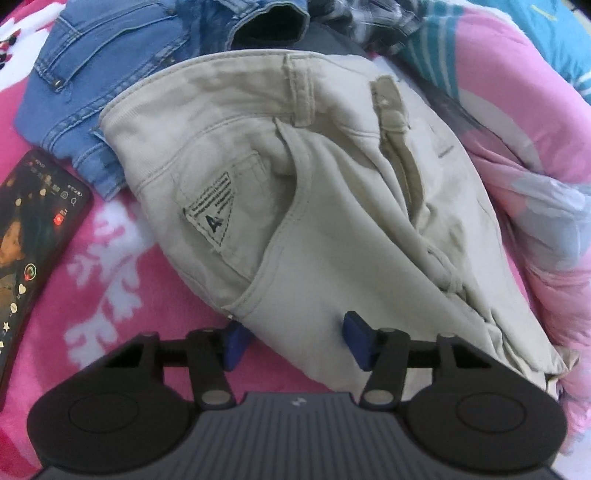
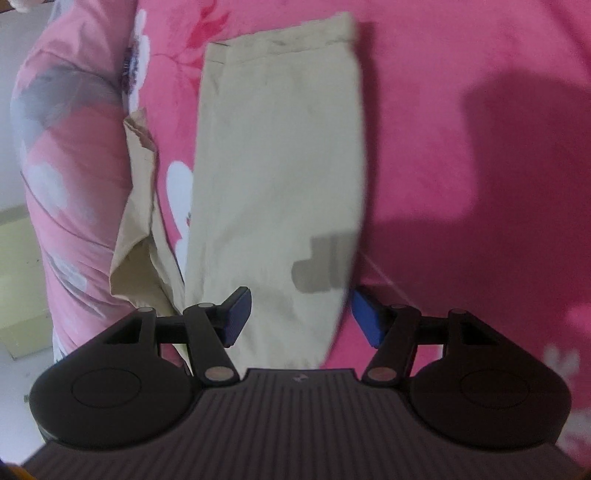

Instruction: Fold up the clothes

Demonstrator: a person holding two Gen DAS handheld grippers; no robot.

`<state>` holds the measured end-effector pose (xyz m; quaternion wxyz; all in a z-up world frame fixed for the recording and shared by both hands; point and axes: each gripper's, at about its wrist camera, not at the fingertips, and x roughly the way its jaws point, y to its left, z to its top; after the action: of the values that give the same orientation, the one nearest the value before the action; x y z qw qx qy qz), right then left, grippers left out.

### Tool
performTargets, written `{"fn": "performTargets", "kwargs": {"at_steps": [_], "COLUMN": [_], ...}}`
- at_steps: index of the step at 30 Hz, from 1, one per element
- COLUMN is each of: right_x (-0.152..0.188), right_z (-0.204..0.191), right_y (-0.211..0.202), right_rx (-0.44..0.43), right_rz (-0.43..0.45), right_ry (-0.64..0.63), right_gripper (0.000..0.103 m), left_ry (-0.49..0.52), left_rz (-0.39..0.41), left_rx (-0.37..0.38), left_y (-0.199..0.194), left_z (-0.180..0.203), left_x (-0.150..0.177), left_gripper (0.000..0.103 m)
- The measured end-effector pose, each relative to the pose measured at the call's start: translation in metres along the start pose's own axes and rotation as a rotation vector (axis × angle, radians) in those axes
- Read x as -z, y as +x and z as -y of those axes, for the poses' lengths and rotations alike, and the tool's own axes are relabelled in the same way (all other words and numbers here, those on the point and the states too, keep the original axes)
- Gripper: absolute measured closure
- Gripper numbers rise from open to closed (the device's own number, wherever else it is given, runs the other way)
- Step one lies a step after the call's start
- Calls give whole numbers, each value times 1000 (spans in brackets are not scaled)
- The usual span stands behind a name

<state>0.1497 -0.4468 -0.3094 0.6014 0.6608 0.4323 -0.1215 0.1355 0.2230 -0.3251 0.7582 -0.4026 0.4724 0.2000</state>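
Note:
Beige trousers lie on a pink flowered blanket, waistband and pockets facing the left wrist camera. My left gripper is open, its blue pads straddling the near edge of the trousers. In the right wrist view a beige trouser leg stretches away over the blanket, its hem at the far end. My right gripper is open, with the near end of the leg between its blue pads.
Folded blue jeans lie at the far left, a plaid garment behind them. A phone with a lit screen lies at the left. A rolled pink quilt lies right; it also shows in the right wrist view.

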Motion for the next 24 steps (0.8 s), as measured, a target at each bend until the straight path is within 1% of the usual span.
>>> {"fn": "performTargets", "kwargs": {"at_steps": [2, 6, 7, 8, 9, 10, 11, 12, 13, 15, 17, 20, 24], "right_x": [3, -4, -8, -11, -13, -16, -18, -18, -19, -17, -15, -11, -12], "right_z": [7, 1, -6, -15, -24, -33, -42, -50, -58, -70, -84, -100, -99], "right_y": [-7, 5, 11, 15, 18, 22, 26, 24, 23, 3, -19, -46, -86], "right_rx": [4, -42, -56, -44, -31, -18, 26, 60, 94, 107, 125, 174, 218], "right_rz": [-6, 50, 68, 76, 85, 94, 98, 102, 105, 142, 173, 193, 200], "right_ry": [15, 8, -17, -58, -99, -140, -184, -224, -265, -353, -435, -517, -553], "right_gripper": [43, 44, 46, 48, 58, 74, 83, 98, 100, 100, 101, 101, 101], "left_ry": [0, 23, 38, 53, 65, 74, 84, 93, 107, 137, 152, 149, 127], "left_rz": [10, 30, 38, 48, 58, 67, 78, 89, 102, 127, 146, 162, 159], "left_rx": [-9, -30, -35, -43, -53, -63, -74, -86, -96, -111, -105, -88, -79], "left_y": [1, 0, -1, -2, -3, -4, -6, -8, -12, -21, -32, -52, -70], "left_z": [1, 6, 7, 9, 10, 11, 12, 14, 17, 24, 25, 20, 11], "left_x": [1, 3, 3, 3, 4, 5, 7, 9, 11, 16, 19, 22, 17], "left_gripper": [52, 56, 60, 67, 71, 77, 81, 83, 85, 87, 90, 94, 94]}}
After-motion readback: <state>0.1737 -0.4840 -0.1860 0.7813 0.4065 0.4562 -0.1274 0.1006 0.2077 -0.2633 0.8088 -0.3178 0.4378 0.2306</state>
